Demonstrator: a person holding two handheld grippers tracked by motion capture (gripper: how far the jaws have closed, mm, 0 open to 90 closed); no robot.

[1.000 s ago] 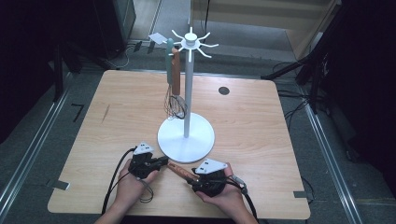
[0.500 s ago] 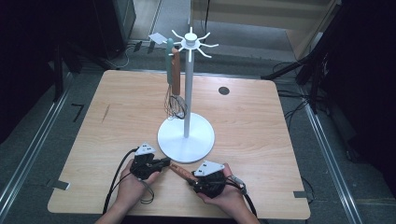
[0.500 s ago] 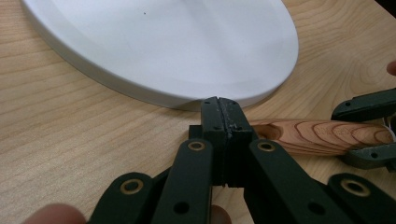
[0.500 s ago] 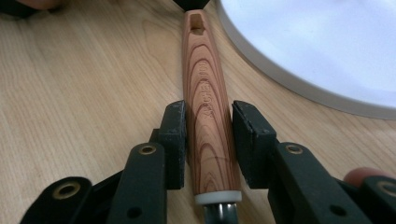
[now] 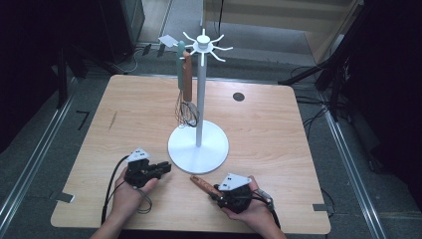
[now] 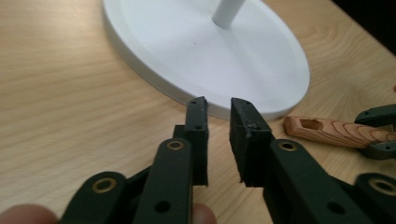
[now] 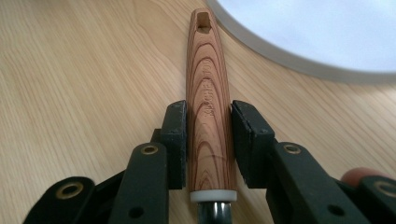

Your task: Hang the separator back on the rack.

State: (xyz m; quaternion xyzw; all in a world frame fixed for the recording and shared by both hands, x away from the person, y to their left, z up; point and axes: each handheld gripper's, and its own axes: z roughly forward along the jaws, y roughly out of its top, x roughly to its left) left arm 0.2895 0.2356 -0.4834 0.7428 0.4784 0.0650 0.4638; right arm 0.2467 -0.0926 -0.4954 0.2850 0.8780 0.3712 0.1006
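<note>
A: Where is the wooden handle (image 7: 207, 98)?

B: Low over the worktop (image 5: 278, 134), just in front of the white stand's base (image 5: 198, 146), with its holed end pointing toward that base. The right tongs (image 5: 215, 191) are clenched on it, one pad against each side near the metal collar.

A: And the left tongs (image 5: 164, 168)?

B: Released; their jaws have just been opening, with a narrow gap and nothing between them. They sit near the base's rim, apart from the handle, which shows off to the right in the left gripper view.

A: Anything on the stand?

B: A whisk (image 5: 186, 112) with a brown handle hangs from a top hook, a pale green handle beside it.
</note>
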